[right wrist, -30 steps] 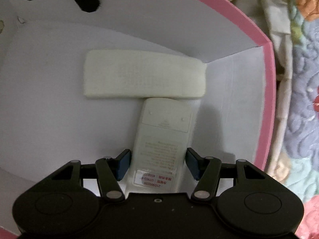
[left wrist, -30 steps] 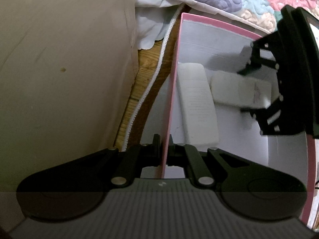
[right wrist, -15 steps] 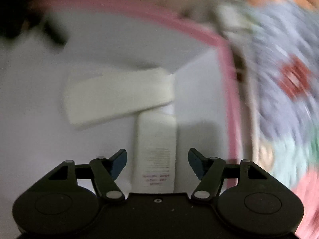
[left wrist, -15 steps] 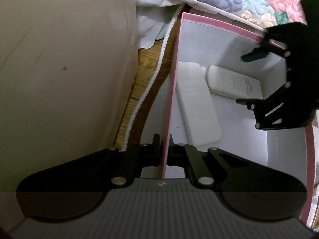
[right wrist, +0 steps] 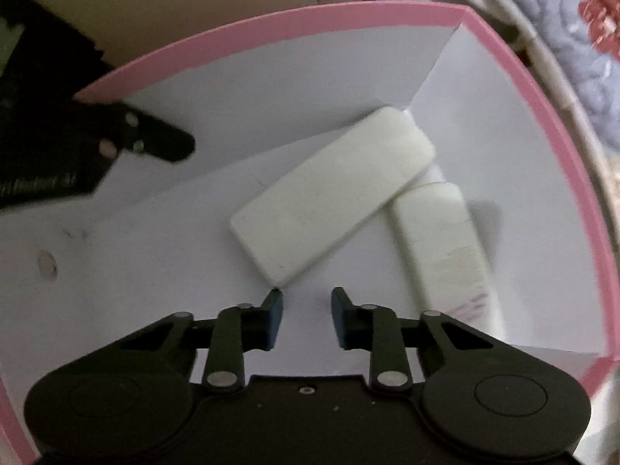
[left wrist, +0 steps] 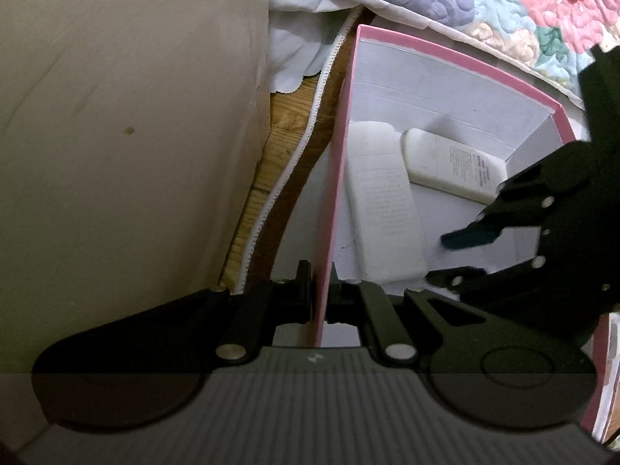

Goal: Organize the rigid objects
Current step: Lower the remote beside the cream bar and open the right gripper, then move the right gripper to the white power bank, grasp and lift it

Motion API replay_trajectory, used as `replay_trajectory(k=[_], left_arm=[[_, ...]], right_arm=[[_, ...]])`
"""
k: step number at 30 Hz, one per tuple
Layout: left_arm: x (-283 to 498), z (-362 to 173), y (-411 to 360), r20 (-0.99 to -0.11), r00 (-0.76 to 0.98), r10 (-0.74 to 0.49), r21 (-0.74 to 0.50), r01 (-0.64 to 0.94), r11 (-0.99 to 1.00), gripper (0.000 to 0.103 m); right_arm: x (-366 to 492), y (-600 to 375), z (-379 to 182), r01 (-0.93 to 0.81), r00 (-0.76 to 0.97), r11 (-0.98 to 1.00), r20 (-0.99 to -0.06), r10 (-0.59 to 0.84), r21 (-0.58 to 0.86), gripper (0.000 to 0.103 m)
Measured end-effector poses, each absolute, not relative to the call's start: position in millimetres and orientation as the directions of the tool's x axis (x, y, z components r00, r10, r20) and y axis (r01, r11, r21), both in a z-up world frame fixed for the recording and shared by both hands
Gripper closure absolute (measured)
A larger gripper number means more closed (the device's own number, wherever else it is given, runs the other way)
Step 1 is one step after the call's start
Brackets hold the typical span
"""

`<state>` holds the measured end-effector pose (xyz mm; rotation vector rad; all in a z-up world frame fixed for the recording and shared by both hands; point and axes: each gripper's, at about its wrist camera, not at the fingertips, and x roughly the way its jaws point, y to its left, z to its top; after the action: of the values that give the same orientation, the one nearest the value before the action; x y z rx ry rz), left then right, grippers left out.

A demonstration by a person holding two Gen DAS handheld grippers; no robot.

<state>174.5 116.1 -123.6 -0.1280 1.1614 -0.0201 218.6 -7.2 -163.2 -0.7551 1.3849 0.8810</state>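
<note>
A pink-rimmed white box (left wrist: 445,56) (right wrist: 271,23) holds two white remote-like blocks. The longer block (left wrist: 381,209) (right wrist: 333,193) lies along the box's left wall. The shorter labelled one (left wrist: 453,164) (right wrist: 441,248) lies at a right angle to it against the far wall, touching it. My left gripper (left wrist: 319,294) is shut on the box's pink side wall (left wrist: 333,193). My right gripper (right wrist: 306,316) is open and empty, inside the box just in front of the longer block; it also shows in the left wrist view (left wrist: 457,255).
A beige cushion or mattress side (left wrist: 128,116) stands left of the box. A strip of wooden floor (left wrist: 279,143) and a white zipper edge lie between. A floral quilt (left wrist: 503,0) (right wrist: 573,38) lies beyond the box.
My right gripper let go of the shorter block, drew back, swung left toward the longer block's near end, and its jaws narrowed. The left gripper kept its hold on the wall.
</note>
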Motion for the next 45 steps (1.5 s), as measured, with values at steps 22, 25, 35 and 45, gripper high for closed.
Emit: replay_trajectory(k=[22, 25, 35, 45], left_arm=[[175.1, -123.9, 111.2, -0.918, 0.395, -0.045, -0.075, -0.061, 0.995, 0.098], [176.0, -124.3, 110.5, -0.919, 0.393, -0.038, -0.067, -0.06, 0.996, 0.098], [177.7, -123.6, 105.7, -0.918, 0.395, -0.021, -0.05, -0.064, 0.997, 0.098], [174.1, -122.1, 105.5, -0.921, 0.39, -0.012, -0.049, -0.084, 0.995, 0.098]], right_arm=[[223.1, -150.0, -39.3, -0.43, 0.094, 0.851, -0.923, 0.374, 0.302, 0.06], [203.6, -184.5, -27.4, -0.356, 0.125, 0.898, -0.939, 0.32, 0.258, 0.055], [169.1, -252.0, -55.4, -0.165, 0.109, 0.977, -0.982, 0.152, 0.133, 0.042], [168.6, -259.3, -120.4, -0.133, 0.019, 0.991, -1.0, 0.007, 0.005, 0.029]])
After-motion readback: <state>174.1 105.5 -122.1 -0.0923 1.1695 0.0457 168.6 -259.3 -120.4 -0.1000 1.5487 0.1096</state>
